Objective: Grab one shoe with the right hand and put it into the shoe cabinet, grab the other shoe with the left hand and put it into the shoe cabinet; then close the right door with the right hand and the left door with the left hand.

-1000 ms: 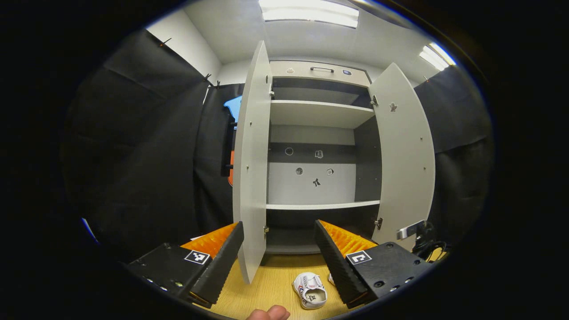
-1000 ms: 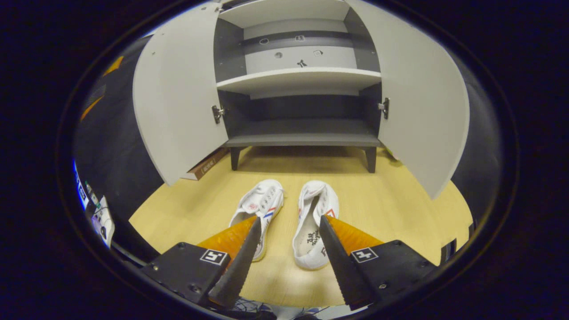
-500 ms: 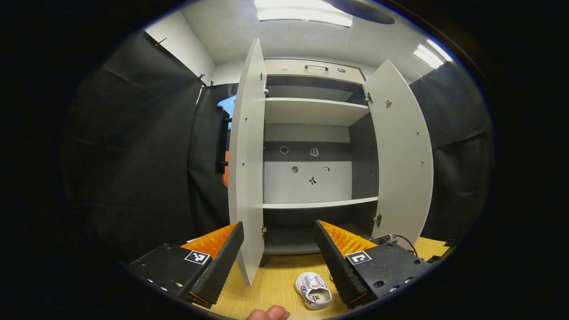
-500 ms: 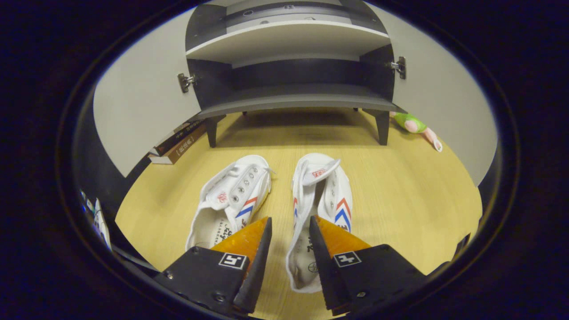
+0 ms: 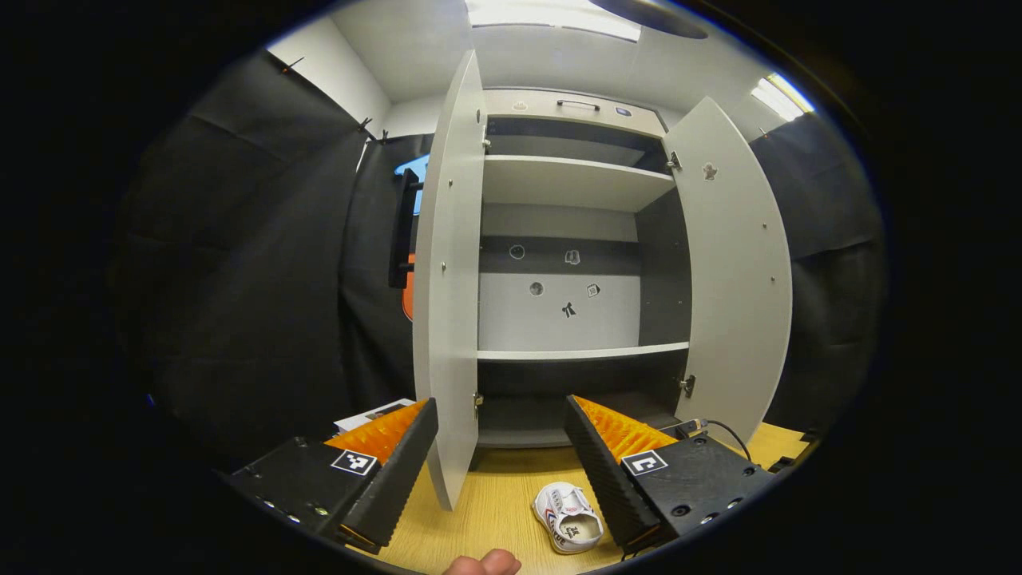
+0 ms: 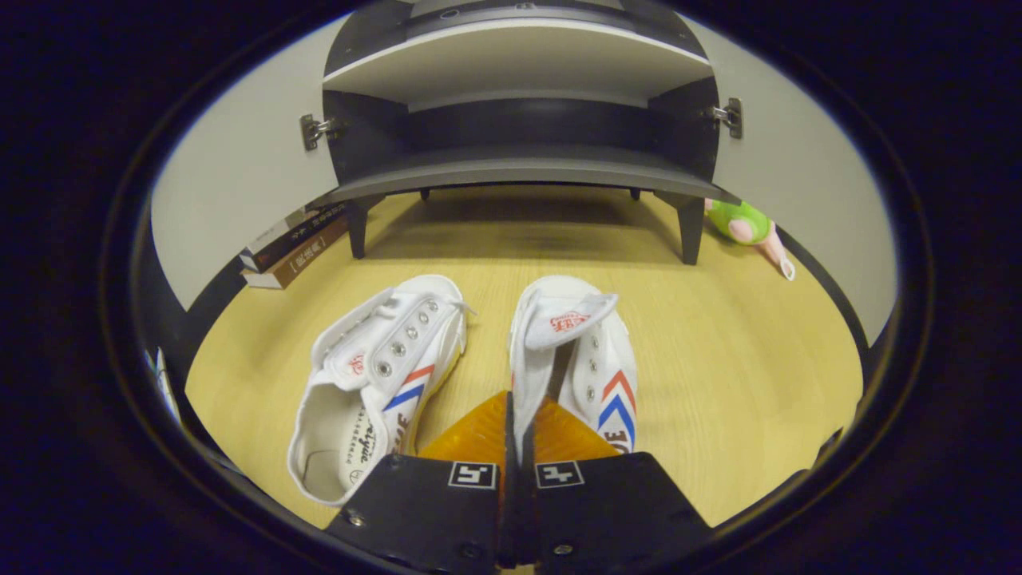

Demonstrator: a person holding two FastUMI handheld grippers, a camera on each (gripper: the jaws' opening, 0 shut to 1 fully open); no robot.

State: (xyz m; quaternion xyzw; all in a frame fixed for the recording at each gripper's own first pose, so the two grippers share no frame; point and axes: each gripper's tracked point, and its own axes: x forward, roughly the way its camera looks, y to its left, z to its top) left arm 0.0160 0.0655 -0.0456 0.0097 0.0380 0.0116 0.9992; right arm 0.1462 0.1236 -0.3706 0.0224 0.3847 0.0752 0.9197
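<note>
White canvas of the right shoe (image 6: pixel 591 359) is pinched at its inner side wall by the right gripper (image 6: pixel 515 431), jaws nearly closed. Grip is thin, so slip or sag on lifting is likely. Left gripper (image 5: pixel 503 447) is held wide open w/ nothing in it.

The left gripper (image 5: pixel 501 447) is held with its fingers spread apart before the shoe cabinet (image 5: pixel 571 239), whose two doors stand open. A white shoe (image 5: pixel 568 518) is seen on the floor at five o'clock.
</note>
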